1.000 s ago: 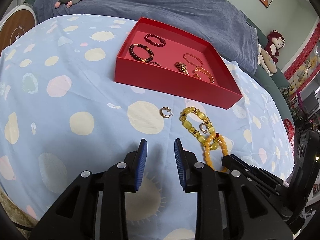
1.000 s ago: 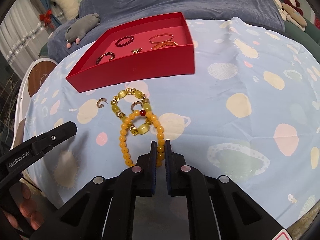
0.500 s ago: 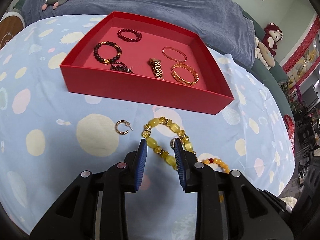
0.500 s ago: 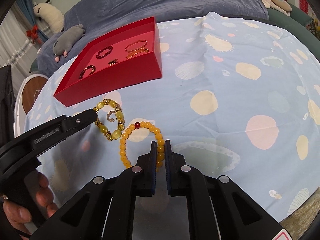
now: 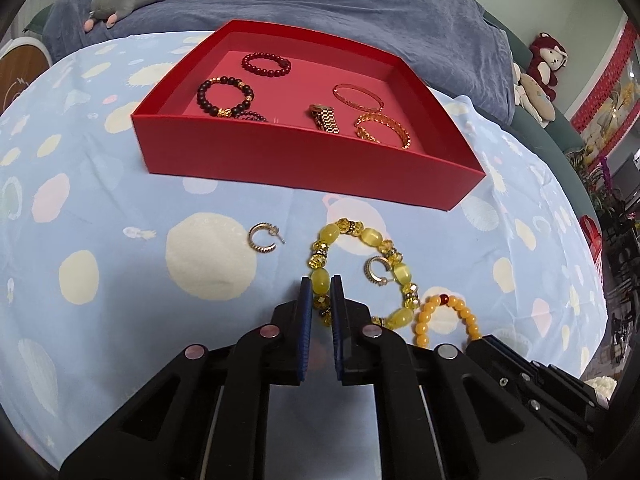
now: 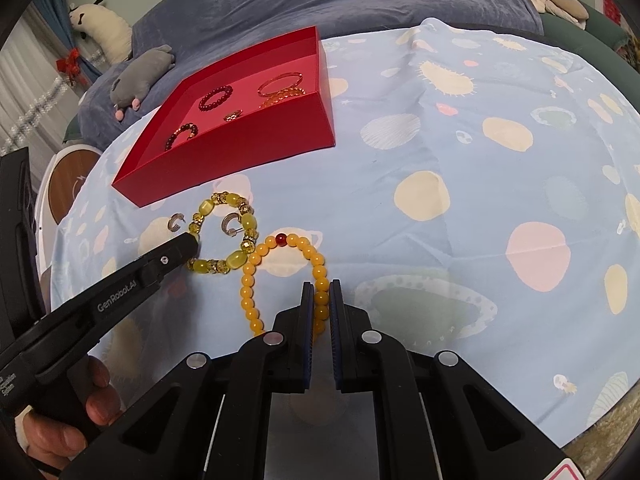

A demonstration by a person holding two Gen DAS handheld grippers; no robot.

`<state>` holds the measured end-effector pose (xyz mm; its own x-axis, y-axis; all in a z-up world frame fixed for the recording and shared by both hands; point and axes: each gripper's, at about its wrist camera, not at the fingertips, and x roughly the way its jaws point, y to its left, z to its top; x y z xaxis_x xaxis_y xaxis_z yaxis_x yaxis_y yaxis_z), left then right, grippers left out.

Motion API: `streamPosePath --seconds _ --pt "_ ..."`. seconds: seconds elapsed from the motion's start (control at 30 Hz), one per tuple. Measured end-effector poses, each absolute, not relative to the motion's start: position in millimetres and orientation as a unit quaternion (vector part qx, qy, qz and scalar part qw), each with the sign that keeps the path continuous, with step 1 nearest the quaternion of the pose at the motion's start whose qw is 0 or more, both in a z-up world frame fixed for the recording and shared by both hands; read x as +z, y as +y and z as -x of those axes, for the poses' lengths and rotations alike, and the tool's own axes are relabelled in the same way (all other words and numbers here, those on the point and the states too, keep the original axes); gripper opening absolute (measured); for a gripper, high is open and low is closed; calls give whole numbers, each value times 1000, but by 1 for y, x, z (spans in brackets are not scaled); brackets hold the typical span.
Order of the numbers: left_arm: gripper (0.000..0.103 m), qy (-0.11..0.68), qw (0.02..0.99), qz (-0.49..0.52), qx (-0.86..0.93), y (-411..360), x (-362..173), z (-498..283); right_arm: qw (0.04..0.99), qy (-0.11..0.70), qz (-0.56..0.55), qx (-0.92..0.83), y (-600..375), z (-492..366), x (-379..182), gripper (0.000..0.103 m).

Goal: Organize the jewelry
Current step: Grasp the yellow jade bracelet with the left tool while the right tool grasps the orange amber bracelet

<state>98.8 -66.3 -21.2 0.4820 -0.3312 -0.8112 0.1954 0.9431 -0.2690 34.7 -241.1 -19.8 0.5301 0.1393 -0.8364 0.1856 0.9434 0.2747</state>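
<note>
The left gripper (image 5: 320, 282) had closed since a second earlier, when its jaws stood open above the bare cloth; the jaws now pinched a bead of the yellow bracelet (image 5: 362, 270) on its near-left side. The right gripper (image 6: 321, 286) stayed as before, jaws clamped on the orange bracelet (image 6: 288, 276) at its right strand.

The two bracelets, tangled together a second earlier, now lay side by side on the blue spotted cloth (image 5: 120, 220), touching or nearly so at one point; the view does not settle which. One earring (image 5: 262, 234) lay loose left of the yellow bracelet; the second earring (image 5: 376, 270) lay inside its loop.

The red tray (image 5: 304, 160) sat beyond both bracelets, unmoved, holding a dark red bead bracelet (image 5: 266, 64), a black bead bracelet (image 5: 224, 96), a watch band (image 5: 326, 118), a thin bangle (image 5: 358, 96) and a gold chain bracelet (image 5: 384, 130).
</note>
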Motion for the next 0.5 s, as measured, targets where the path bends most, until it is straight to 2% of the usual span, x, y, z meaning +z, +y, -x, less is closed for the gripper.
streamPosePath --seconds 0.5 --pt "12 499 850 101 -134 -33 -20 -83 859 487 -160 -12 -236 -38 -22 10"
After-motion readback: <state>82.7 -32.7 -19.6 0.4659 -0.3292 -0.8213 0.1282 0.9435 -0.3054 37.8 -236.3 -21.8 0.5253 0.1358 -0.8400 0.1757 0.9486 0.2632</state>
